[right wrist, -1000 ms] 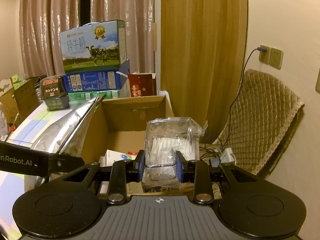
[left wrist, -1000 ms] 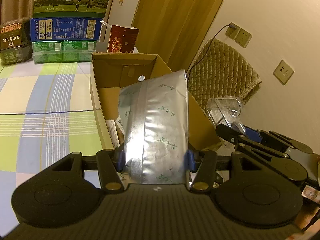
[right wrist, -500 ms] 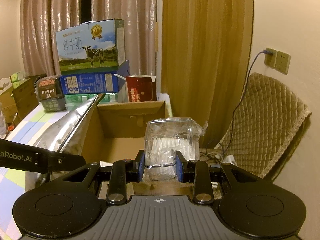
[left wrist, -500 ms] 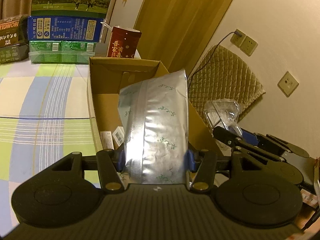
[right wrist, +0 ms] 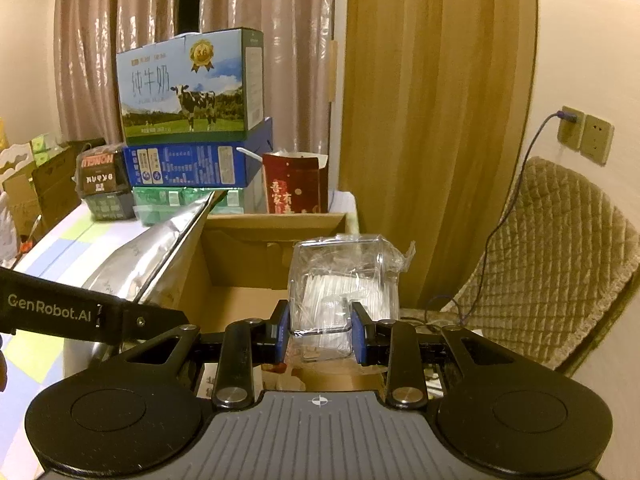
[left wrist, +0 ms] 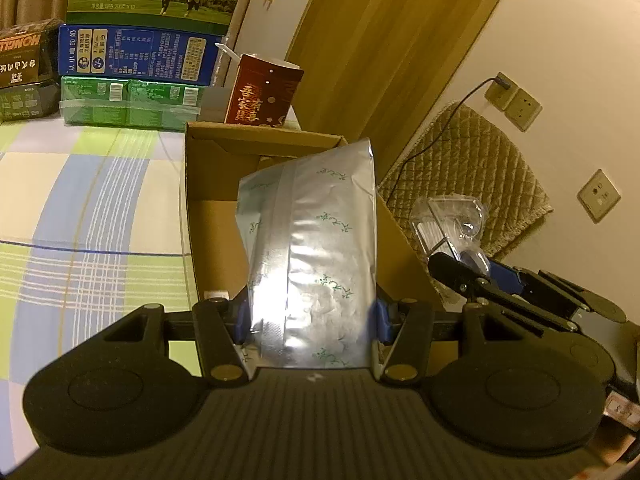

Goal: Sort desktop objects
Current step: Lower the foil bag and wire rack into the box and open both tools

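Observation:
My left gripper (left wrist: 310, 320) is shut on a silver foil pouch (left wrist: 316, 248), which stands upright between the blue pads. Behind the pouch lies an open cardboard box (left wrist: 216, 208) on the checked tablecloth. My right gripper (right wrist: 319, 330) is shut on a clear plastic box of white sticks (right wrist: 344, 280), held over the same cardboard box (right wrist: 256, 240). In the right wrist view the foil pouch (right wrist: 160, 264) and the left gripper's black arm (right wrist: 80, 312) show at the left. The right gripper with its clear plastic box (left wrist: 448, 224) shows at the right of the left wrist view.
Stacked at the table's far end are a milk carton case (right wrist: 188, 88), a blue box (right wrist: 188, 164), green packs (left wrist: 128, 100) and a dark red bag (left wrist: 260, 92). A quilted chair (right wrist: 552, 264) and wall sockets (right wrist: 586, 136) stand to the right. A few small cartons lie inside the cardboard box.
Both grippers have moved forward toward the cardboard box with their loads still held. The stacked boxes and the chair look nearer and larger now.

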Tool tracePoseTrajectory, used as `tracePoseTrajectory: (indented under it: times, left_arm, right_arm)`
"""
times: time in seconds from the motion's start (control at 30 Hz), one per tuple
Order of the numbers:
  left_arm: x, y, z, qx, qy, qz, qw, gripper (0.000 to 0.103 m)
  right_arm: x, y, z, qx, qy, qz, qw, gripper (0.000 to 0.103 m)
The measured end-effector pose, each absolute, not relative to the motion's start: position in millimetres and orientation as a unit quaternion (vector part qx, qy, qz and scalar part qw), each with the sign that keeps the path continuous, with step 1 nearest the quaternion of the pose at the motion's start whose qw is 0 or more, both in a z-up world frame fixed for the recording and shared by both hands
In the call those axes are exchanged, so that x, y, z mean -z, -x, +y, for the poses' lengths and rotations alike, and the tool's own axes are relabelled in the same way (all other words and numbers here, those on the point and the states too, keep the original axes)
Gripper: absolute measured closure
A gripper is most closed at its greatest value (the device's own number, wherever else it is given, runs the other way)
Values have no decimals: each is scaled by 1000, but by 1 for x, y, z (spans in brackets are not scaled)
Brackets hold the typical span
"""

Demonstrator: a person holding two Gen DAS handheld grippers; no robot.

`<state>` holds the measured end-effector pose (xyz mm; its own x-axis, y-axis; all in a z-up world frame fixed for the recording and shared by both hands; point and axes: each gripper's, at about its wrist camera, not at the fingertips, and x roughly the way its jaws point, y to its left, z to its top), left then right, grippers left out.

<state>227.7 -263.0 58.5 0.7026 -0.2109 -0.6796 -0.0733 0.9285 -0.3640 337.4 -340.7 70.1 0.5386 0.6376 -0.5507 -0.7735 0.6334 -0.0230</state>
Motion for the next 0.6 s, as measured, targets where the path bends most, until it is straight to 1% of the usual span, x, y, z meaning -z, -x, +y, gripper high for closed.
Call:
tracePoseTrajectory:
  times: [0.6]
  left_arm:
    - [-46, -255, -261, 29, 187, 389, 901, 52]
  right_arm:
    - [-56, -354, -328, -411, 139, 264, 861, 75]
